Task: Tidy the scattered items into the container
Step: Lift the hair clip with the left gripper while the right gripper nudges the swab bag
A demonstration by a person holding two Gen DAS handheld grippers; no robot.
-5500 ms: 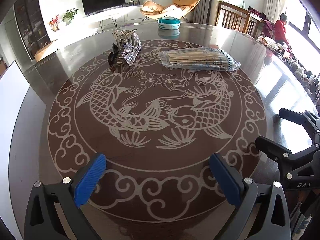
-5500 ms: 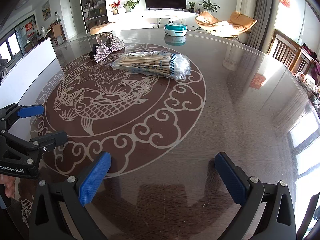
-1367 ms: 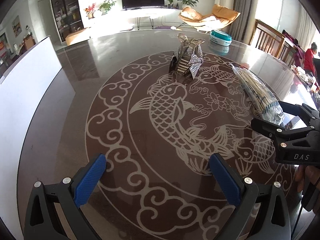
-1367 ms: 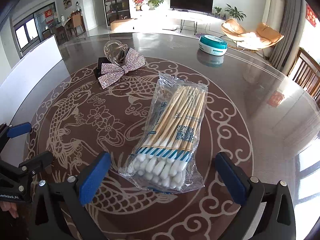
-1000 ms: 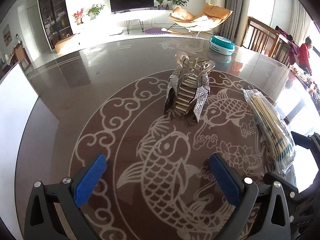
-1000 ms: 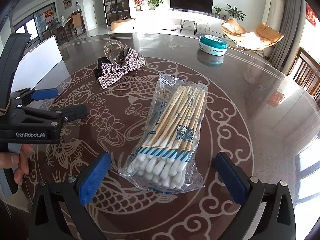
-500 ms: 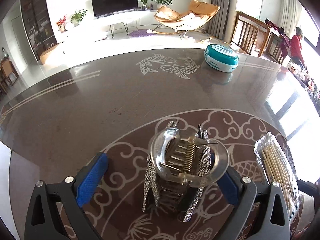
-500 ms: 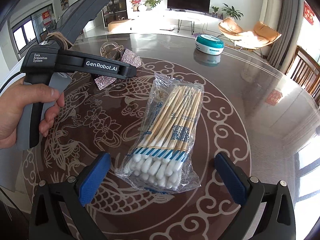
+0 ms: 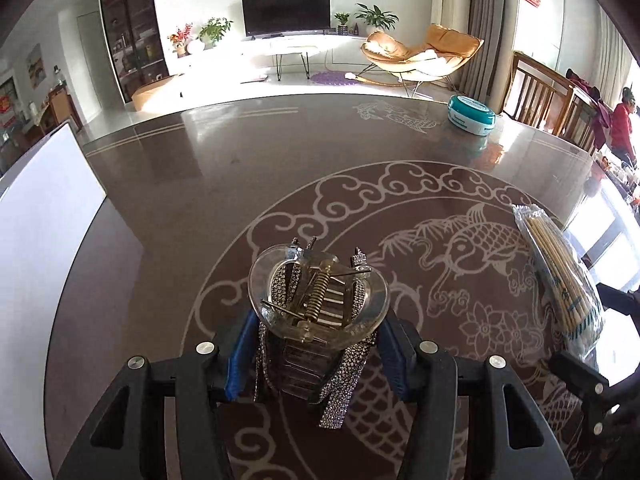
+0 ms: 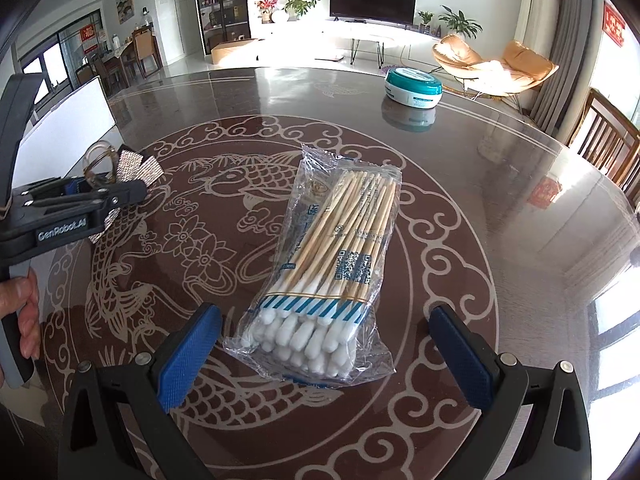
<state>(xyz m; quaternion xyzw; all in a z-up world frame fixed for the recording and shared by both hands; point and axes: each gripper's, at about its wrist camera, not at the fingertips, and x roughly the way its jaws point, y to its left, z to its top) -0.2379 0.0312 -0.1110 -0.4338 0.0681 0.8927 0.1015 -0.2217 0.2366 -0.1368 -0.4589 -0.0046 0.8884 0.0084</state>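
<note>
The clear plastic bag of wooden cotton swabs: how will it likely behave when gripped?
The clear plastic bag of wooden cotton swabs probably crinkles and slips, given its glossy loose film. The banded sticks should keep its middle fairly stiff. It looks light, so it may slide on the glossy dark patterned table.

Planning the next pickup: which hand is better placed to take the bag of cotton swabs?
Right. The right gripper hangs open with the bag of cotton swabs lying between its jaws, while the left gripper is closing around the rhinestone hair claw clip.
</note>
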